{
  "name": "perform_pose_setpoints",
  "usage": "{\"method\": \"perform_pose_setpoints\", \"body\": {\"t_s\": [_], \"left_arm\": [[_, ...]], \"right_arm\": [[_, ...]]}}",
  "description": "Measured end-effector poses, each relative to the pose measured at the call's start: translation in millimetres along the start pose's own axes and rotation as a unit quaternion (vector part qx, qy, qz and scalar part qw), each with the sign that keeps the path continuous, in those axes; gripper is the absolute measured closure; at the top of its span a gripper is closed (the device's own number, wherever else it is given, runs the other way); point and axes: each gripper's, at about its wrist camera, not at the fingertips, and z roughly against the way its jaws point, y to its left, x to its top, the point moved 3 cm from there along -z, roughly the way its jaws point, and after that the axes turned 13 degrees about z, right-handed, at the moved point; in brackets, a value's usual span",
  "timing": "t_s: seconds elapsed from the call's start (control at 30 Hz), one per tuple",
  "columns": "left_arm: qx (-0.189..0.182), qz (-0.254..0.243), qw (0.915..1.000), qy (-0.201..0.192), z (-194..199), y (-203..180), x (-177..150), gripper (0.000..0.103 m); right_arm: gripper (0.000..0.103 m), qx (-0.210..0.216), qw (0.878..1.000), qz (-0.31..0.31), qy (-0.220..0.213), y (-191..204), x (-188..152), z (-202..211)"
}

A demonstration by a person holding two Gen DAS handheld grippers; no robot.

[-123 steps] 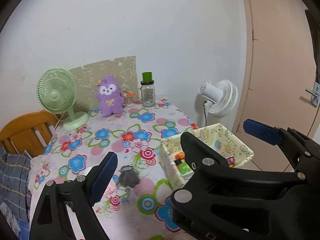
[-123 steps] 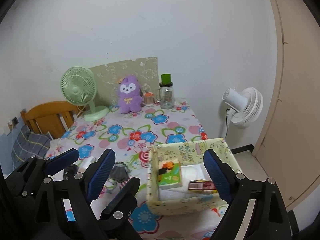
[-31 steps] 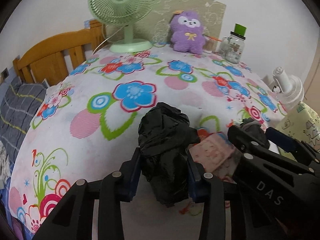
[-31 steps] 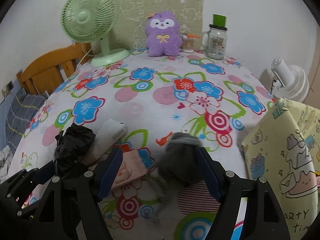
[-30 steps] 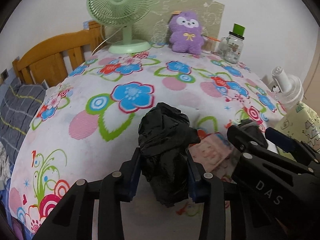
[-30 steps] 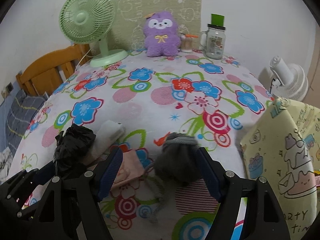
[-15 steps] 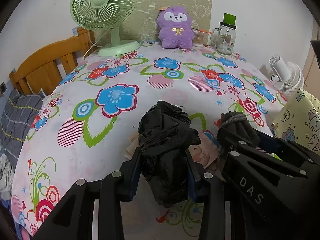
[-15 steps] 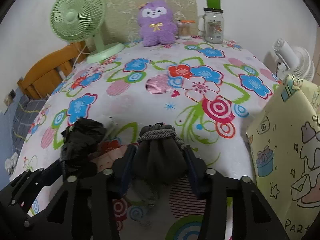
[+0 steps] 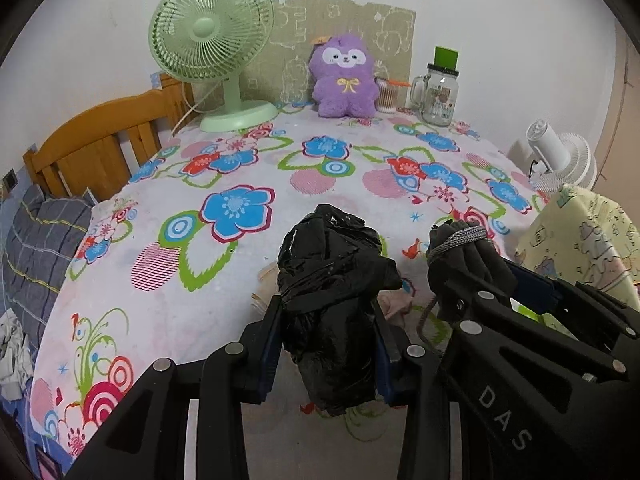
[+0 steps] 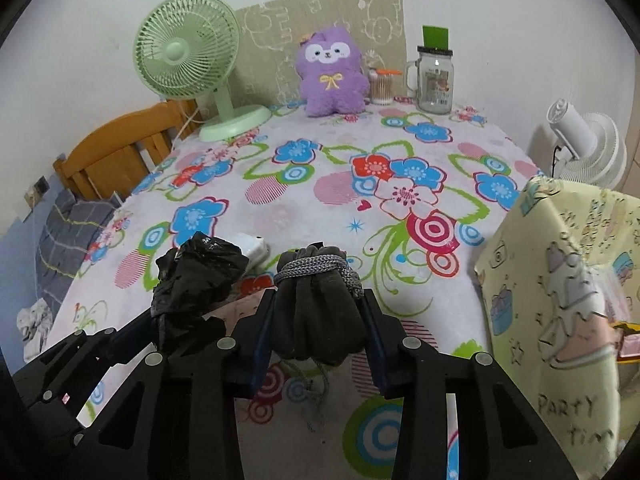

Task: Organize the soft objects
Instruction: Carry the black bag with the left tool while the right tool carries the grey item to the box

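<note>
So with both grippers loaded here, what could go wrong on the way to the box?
The right gripper is closing on the grey drawstring pouch, whose loose cord trails on the tablecloth and might snag. The left gripper pinches only the lower part of the crumpled black bag, which may slip. Both sit close together and could collide near the yellow box.

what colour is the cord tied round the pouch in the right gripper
Light grey, on a dark grey pouch; clearest in the right wrist view.

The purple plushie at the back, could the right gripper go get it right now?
Probably not yet. The right gripper is closing on a grey drawstring pouch, so it is busy. The purple plushie sits far back, though the flowered tablecloth between looks free.
</note>
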Motion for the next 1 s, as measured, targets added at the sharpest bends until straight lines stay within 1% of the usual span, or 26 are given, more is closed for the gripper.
{"method": "perform_pose_setpoints", "body": {"t_s": [0.4, 0.67, 0.8, 1.0], "left_arm": [[-0.017, 0.002, 0.9991, -0.039, 46.2, -7.8, 1.2, 0.064], [-0.026, -0.008, 0.9978, -0.061, 77.1, -22.5, 3.4, 0.064], [-0.027, -0.013, 0.9972, -0.069, 89.2, -30.3, 5.3, 0.064], [-0.016, -0.010, 0.9965, -0.081, 107.8, -40.0, 8.4, 0.064]], "right_arm": [[0.060, -0.005, 0.999, 0.000, -0.042, 0.2, 1.1, 51.5], [0.060, -0.013, 0.998, -0.004, -0.068, -7.4, 2.8, 86.5], [0.060, -0.016, 0.997, -0.005, -0.077, -13.2, 4.6, 102.7], [0.060, -0.010, 0.997, -0.002, -0.081, -21.1, 8.4, 122.8]]}}
